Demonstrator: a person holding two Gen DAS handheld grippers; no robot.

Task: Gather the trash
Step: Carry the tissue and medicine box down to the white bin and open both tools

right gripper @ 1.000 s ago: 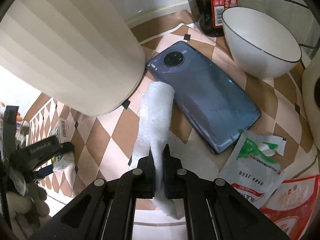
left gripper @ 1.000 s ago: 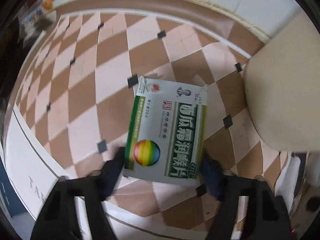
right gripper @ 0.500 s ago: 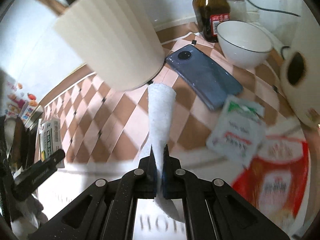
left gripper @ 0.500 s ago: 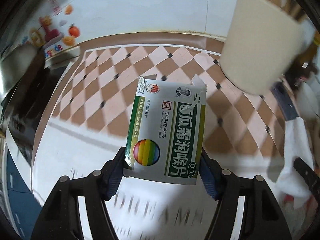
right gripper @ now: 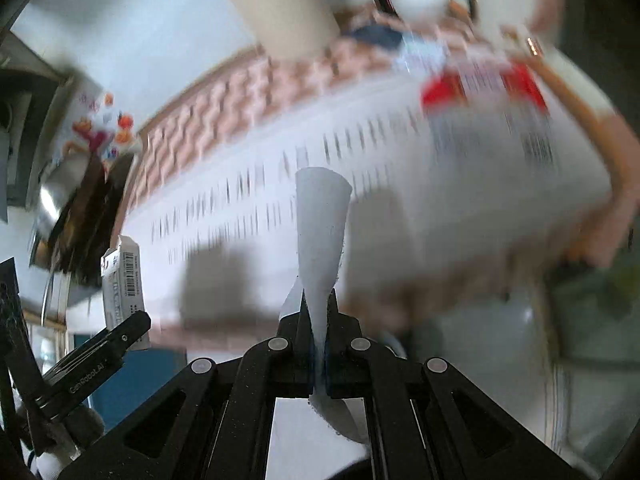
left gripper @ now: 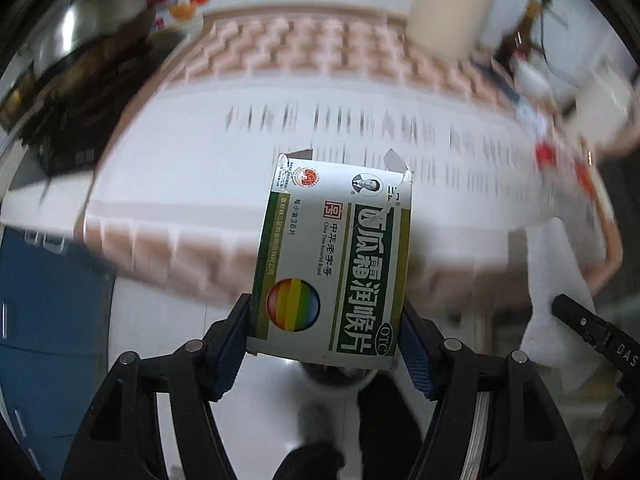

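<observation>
My left gripper [left gripper: 324, 332] clamps the medicine box [left gripper: 334, 256] by its near end, my right gripper [right gripper: 318, 320] pinches limp tissue [right gripper: 322, 224] (thinly held), which could slip free mid-swing.

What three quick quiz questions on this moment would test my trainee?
1. True or false: the left tongs are clamped on the medicine box.
2. What do the right tongs hold? A) bottle B) white paper tissue C) phone
3. Fill in: the far end of the box, with torn flaps, is ____.

Key:
1. True; the pads press both its sides.
2. B; the white paper tissue is pinched between shut pads.
3. open
</observation>
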